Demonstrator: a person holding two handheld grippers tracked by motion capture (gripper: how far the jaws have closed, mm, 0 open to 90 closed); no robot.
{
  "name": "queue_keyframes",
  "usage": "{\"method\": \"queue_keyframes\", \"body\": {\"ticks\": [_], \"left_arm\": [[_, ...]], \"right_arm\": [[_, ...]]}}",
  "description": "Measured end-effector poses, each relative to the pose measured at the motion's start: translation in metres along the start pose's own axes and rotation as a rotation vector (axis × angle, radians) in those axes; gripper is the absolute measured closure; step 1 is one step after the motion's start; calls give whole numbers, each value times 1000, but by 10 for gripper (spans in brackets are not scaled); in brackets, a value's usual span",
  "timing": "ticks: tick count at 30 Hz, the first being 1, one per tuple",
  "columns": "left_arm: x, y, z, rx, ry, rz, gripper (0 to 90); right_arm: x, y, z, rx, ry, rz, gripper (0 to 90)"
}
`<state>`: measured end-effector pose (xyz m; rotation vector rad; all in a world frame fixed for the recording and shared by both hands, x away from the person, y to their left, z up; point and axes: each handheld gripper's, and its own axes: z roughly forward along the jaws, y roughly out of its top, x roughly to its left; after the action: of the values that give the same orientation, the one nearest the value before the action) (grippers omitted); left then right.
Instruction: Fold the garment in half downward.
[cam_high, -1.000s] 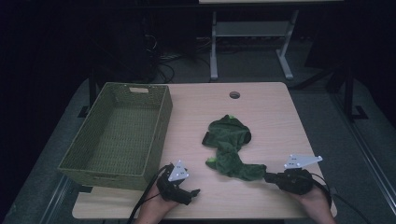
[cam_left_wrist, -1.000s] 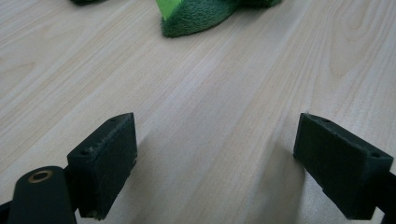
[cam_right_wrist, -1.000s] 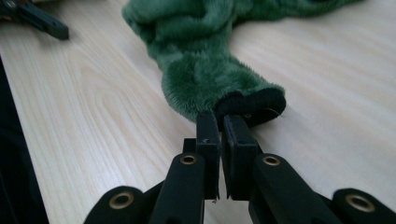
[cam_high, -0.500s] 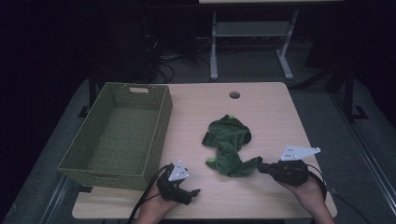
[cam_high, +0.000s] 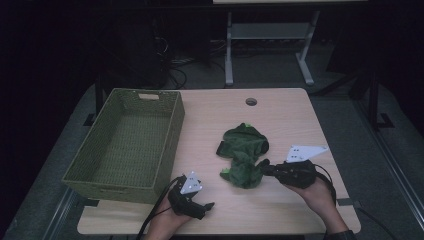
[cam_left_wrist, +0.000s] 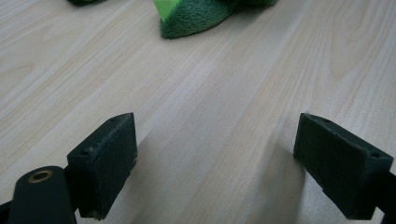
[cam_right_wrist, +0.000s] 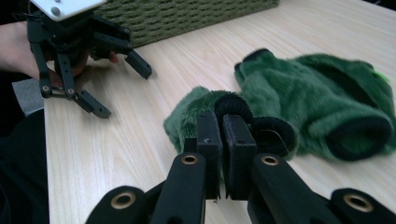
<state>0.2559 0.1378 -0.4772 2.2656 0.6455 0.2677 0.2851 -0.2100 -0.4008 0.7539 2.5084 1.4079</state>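
A fuzzy green garment (cam_high: 244, 150) with black cuffs lies bunched right of the table's middle. My right gripper (cam_high: 267, 169) comes at it from the right, a little above the tabletop. In the right gripper view the right gripper (cam_right_wrist: 223, 126) is shut on a black-edged fold of the garment (cam_right_wrist: 322, 98). My left gripper (cam_high: 205, 207) rests near the front edge, apart from the cloth. In the left gripper view the left gripper (cam_left_wrist: 217, 140) stands open over bare wood, the garment's tip (cam_left_wrist: 196, 16) farther off.
A deep olive woven basket (cam_high: 125, 185) stands on the left part of the wooden table (cam_high: 280, 110), close to the left hand. A cable hole (cam_high: 251, 101) sits near the far edge. A metal stand (cam_high: 270, 35) is behind the table.
The right gripper has risen and moved left, dragging the garment's near end with it, so the cloth is more bunched. The left gripper has kept still.
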Motion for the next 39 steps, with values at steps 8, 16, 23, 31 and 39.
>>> {"method": "queue_keyframes", "body": {"ticks": [8,16,23,31,39], "left_arm": [[0,0,0,1,2,4,127],[0,0,0,0,2,4,126],[0,0,0,0,2,4,126],[0,0,0,3,0,3,126],[0,0,0,3,0,4,126]], "right_arm": [[0,16,21,9,32,-32,855],[-1,26,50,30,70,-36,822],[-5,28,49,8,27,-17,825],[-23,15,53,54,-56,60,896],[-10,5,86,156,38,38,897]]}}
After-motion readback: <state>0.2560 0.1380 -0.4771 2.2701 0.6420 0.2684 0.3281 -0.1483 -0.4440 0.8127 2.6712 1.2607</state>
